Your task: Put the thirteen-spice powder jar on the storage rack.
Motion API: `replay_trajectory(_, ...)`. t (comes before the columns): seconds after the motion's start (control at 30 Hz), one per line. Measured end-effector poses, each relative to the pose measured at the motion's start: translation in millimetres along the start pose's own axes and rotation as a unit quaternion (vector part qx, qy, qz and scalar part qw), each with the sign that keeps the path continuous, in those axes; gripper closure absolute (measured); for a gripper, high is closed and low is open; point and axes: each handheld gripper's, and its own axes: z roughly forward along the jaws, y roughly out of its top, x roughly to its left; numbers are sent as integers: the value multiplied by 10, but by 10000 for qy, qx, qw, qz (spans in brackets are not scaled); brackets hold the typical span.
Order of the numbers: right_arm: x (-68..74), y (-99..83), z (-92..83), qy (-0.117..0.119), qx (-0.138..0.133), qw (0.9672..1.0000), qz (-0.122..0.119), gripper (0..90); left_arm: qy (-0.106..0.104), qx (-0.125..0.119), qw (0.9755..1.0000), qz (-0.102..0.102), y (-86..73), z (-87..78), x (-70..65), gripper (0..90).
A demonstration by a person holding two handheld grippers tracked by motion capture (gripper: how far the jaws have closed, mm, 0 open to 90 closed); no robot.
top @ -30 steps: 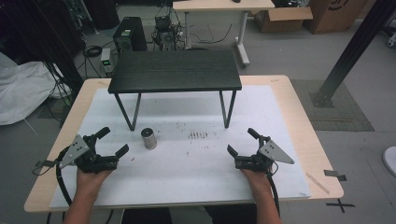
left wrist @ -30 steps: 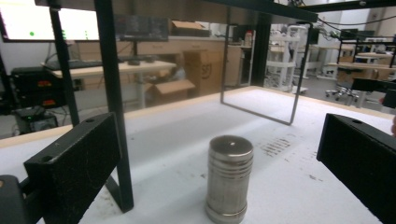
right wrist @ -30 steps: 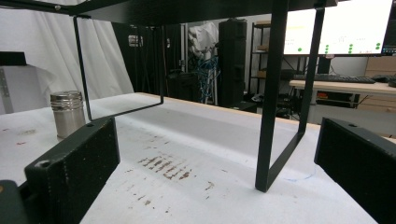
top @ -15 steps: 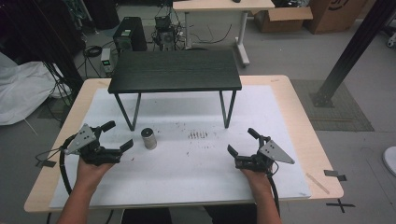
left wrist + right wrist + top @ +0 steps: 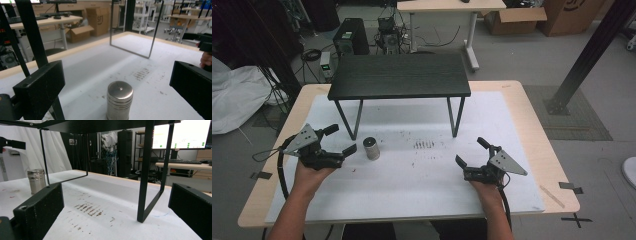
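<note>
While the left tongs [image 5: 339, 141] hang spread wide just left of the metal canister [image 5: 371, 148], which stands upright on the white tabletop [image 5: 412, 175] left of center in the high view, the approach looks to be the step in hand. Seemingly nothing touches the canister yet. Next, the jaws should slide to either side of it and close. Right tongs [image 5: 471, 154] rest spread, lower right.
</note>
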Motion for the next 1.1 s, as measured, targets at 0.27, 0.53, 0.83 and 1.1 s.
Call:
replay_trajectory(0.27,-1,0,0,8,2,10000,7,0,-66,218,9997,122,53,104,-12,3)
replay_trajectory(0.53,-2,0,3,12,10,10000,1,0,-146,386,9991,16,125,210,20,3)
replay_trajectory(0.83,-3,1,4,13,17,10000,4,0,-258,619,9977,85,211,305,22,6)
replay_trajectory(1.1,-4,1,4,10,15,10000,10,0,-324,993,9944,186,153,442,11,9)
